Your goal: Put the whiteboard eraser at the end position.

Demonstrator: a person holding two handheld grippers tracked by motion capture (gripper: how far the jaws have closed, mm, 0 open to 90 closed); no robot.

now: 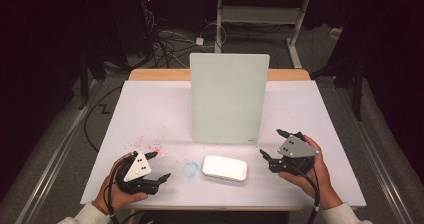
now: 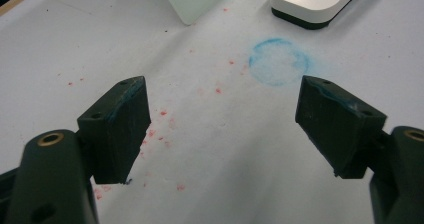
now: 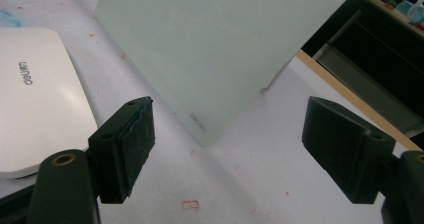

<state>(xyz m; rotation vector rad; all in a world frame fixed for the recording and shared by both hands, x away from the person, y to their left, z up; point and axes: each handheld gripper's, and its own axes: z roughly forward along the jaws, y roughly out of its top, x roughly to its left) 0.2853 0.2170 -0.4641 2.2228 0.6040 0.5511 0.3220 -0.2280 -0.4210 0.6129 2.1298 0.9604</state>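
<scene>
Two grippers apart, left gripper, right gripper, eraser between

White eraser, glossy on top, with a black underside and small grey lettering. Behind it the board shows a pale, milky green. The table cover is a soft lilac-white, speckled with red dots and marked by a smudged blue ring. Both grippers, left and right, are black with grey plates, blue smears on their pads.
</scene>
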